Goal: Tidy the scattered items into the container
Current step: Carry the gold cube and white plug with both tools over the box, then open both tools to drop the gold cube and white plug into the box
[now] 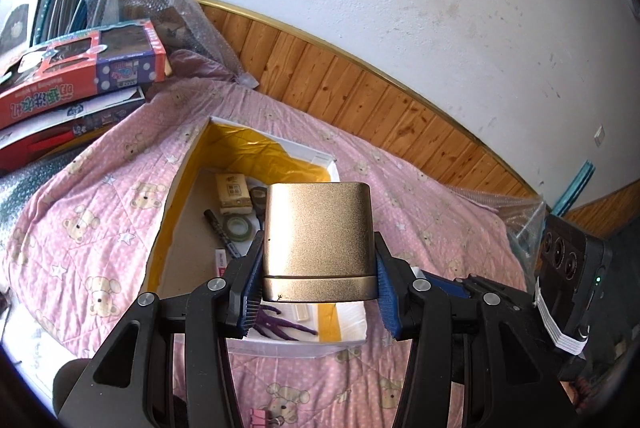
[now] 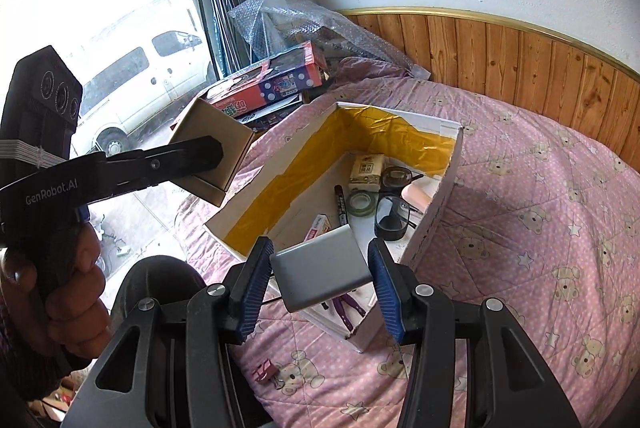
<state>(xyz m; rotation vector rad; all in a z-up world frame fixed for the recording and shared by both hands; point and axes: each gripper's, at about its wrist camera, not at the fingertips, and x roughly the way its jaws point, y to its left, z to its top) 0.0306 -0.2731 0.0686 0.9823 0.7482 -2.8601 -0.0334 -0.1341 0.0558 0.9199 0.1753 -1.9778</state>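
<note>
The left gripper (image 1: pixel 318 284) has its fingers clenched on a gold box (image 1: pixel 318 236); the right gripper (image 2: pixel 320 284) grips a grey box (image 2: pixel 322 274). Both hang over the container (image 2: pixel 436 196) just ahead. This looks like the carry step; next, lower and release inside.

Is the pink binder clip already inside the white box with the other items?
No: in the right wrist view the pink binder clip lies on the pink quilt, outside the white box near its front corner.
</note>
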